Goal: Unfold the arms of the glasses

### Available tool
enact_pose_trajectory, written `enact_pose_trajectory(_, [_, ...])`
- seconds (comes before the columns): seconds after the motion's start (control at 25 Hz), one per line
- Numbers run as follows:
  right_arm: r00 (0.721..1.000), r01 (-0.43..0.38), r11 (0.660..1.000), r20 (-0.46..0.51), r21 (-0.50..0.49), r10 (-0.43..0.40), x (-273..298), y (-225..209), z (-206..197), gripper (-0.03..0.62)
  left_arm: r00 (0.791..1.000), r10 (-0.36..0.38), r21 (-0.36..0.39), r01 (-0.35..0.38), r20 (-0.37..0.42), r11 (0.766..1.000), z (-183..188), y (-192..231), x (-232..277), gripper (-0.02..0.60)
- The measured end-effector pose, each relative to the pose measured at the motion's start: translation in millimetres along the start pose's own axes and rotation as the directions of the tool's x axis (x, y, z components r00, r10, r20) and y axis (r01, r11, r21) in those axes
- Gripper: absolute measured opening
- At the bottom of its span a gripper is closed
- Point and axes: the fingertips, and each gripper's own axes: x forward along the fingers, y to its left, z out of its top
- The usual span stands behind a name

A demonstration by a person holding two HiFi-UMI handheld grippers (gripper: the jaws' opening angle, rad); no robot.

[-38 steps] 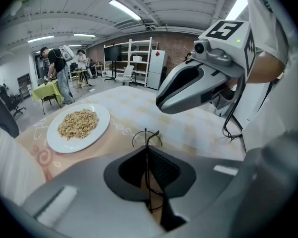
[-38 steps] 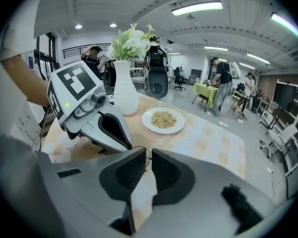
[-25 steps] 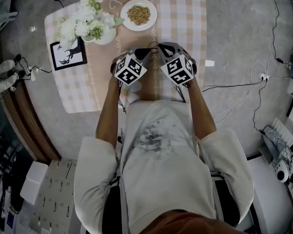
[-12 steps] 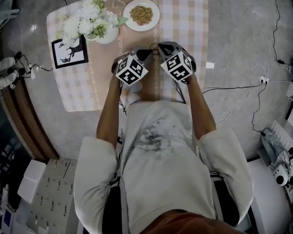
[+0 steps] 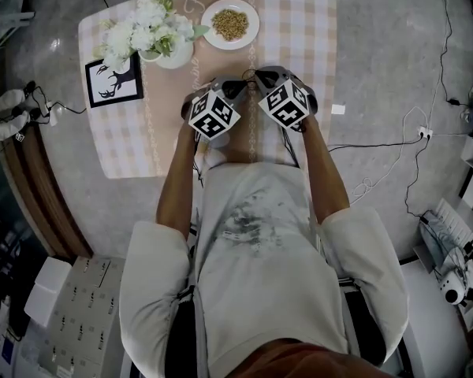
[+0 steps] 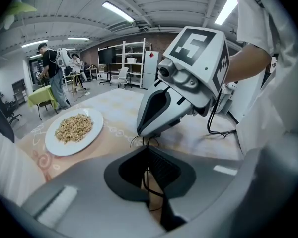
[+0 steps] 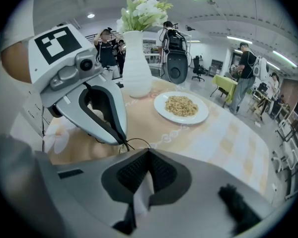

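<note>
The glasses (image 5: 243,80) are a thin black wire frame held over the checked tablecloth (image 5: 299,30), between the two grippers. My left gripper (image 5: 230,90) is shut on the frame; in the left gripper view a thin wire of the glasses (image 6: 148,158) runs between the closed jaws of this gripper (image 6: 149,151). My right gripper (image 5: 257,77) faces it from the right, its tips touching the wire. In the right gripper view this gripper (image 7: 149,153) is shut, and wire loops of the glasses (image 7: 134,143) show just past its tip. Most of the frame is hidden behind the gripper bodies.
A white plate of grain (image 5: 229,24) lies beyond the grippers. A white vase of flowers (image 5: 154,38) and a framed deer picture (image 5: 113,81) stand to the left. Cables (image 5: 394,156) run over the floor at the right.
</note>
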Motion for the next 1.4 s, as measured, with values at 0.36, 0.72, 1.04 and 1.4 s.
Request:
enact_pose_trajectory(0.36, [1.000, -0.003, 1.000, -0.028, -0.028, 0.002, 1.5, 1.2, 0.2, 0.015, 1.000, 0.008, 0.020, -0.008, 0.009, 1.000, 3.7, -5.8, -6.7, 0.014])
enact_pose_trajectory(0.72, [0.999, 0.007, 0.999, -0.048, -0.049, -0.010, 2.1, 2.1, 0.3, 0.015, 1.000, 0.019, 0.041, -0.020, 0.017, 0.999, 7.3, -12.4, -15.8, 0.015])
enact_pose_trajectory(1.04, [0.998, 0.016, 0.997, -0.062, -0.071, -0.021, 2.3, 3.5, 0.4, 0.015, 0.999, 0.035, 0.056, -0.036, 0.026, 0.998, 8.4, -18.8, -23.6, 0.017])
enact_pose_trajectory(1.4, [0.998, 0.025, 0.997, -0.060, -0.066, -0.029, 3.2, 3.7, 1.6, 0.015, 0.997, 0.054, 0.048, -0.056, 0.055, 0.997, 8.7, -23.8, -36.7, 0.017])
